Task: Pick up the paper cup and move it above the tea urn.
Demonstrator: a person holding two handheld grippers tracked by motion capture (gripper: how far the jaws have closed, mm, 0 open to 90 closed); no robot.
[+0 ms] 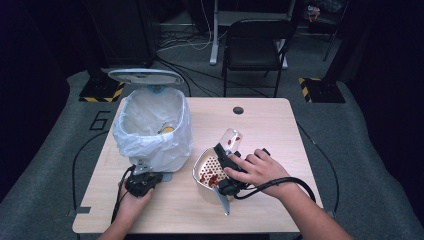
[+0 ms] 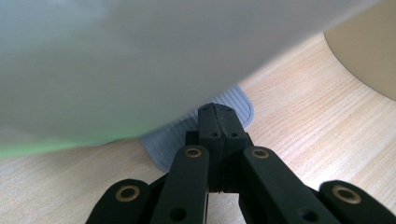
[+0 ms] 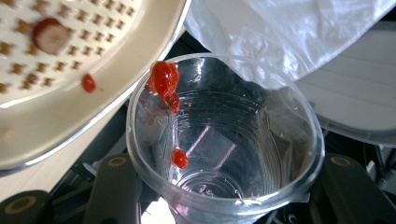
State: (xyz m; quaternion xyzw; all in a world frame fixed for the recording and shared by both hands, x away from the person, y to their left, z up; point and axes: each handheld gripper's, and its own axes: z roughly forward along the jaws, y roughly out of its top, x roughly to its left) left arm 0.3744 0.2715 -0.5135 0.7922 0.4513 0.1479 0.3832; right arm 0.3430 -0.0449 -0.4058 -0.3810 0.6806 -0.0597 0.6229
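One tabletop (image 1: 280,200), light wood, w/ round grommet hole (image 1: 238,110) near far edge. Items, largest first:

1. Pedal bin (image 1: 152,130), far-left, lid (image 1: 145,76) up, lined w/ white plastic bag (image 1: 131,137); something yellow (image 1: 167,129) inside. Grey ribbed pedal (image 2: 233,100) at base, seen in left gripper view.
2. Cream perforated strainer plate (image 1: 206,167), centre, metal-rimmed, just right of bin; red sauce smears and bits (image 1: 210,176) on it.
3. Clear plastic cup (image 1: 231,138), tilted on its side above far rim of plate, mouth toward right gripper view camera; red blobs (image 3: 164,79) stuck at rim and inner wall.
4. Right tongs (image 1: 225,149): pinching the cup, jaws on both sides of its wall.
5. Left tongs (image 2: 218,114): pressed together, nothing between, tips on the pedal at bin's foot.
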